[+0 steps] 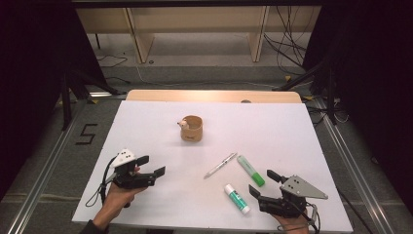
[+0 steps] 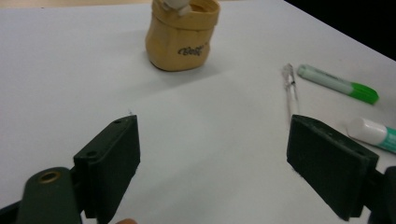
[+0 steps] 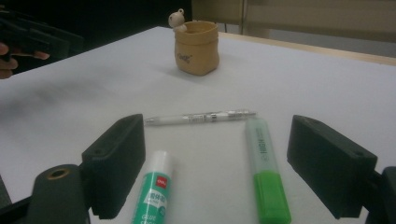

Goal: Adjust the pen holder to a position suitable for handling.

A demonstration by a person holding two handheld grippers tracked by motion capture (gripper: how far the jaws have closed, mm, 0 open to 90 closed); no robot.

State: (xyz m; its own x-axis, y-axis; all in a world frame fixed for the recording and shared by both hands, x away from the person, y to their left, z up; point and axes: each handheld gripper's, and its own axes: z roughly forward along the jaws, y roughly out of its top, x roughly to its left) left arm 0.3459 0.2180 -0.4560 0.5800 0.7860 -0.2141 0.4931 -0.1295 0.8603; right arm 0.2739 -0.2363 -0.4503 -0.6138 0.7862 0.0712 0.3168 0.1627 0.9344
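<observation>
Wide open and empty, the right gripper (image 1: 258,183) faces the glue stick (image 1: 237,198) just ahead at eleven o'clock, its long axis running ten-to-four; left gripper (image 1: 151,165), also agape, sits farther off.

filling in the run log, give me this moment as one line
left tongs: open, holding nothing | right tongs: open, by glue stick and green marker | pen: flat on table | tan cup: upright

One pen (image 1: 220,165), one highlighter (image 1: 251,170), one glue stick (image 1: 237,198), one pot (image 1: 191,128) (tan)
</observation>
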